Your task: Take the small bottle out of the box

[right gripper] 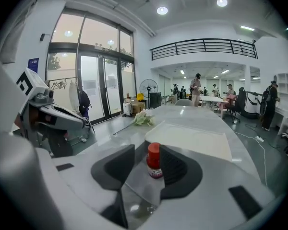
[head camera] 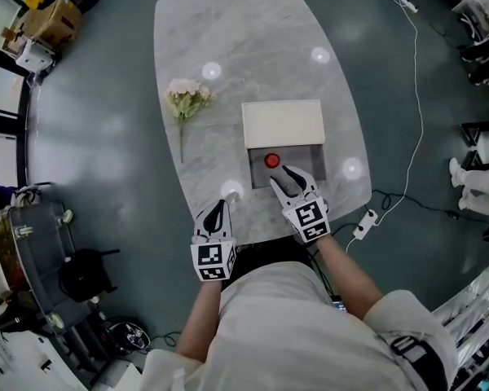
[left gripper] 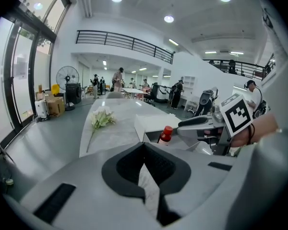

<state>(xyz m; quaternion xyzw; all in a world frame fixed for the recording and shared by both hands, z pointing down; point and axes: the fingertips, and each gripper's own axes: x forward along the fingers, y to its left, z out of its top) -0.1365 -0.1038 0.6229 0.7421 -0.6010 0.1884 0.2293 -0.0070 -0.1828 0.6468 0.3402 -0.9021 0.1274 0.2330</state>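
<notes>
A small bottle [head camera: 271, 160] with a red cap stands upright in the open grey box [head camera: 310, 158] on the marble table [head camera: 244, 39]. The box's white lid [head camera: 283, 123] lies flat behind it. My right gripper [head camera: 279, 176] is open just in front of the bottle. In the right gripper view the bottle [right gripper: 154, 161] stands between the open pads, which do not press on it. My left gripper [head camera: 217, 212] is shut and empty near the table's front edge, left of the box. The left gripper view shows the bottle [left gripper: 166, 134] beside the right gripper [left gripper: 185, 122].
A bunch of pale flowers [head camera: 186, 98] lies on the table left of the box. A power strip [head camera: 364, 224] and its white cable lie on the floor at the right. Cartons and a trolley stand on the floor at the left.
</notes>
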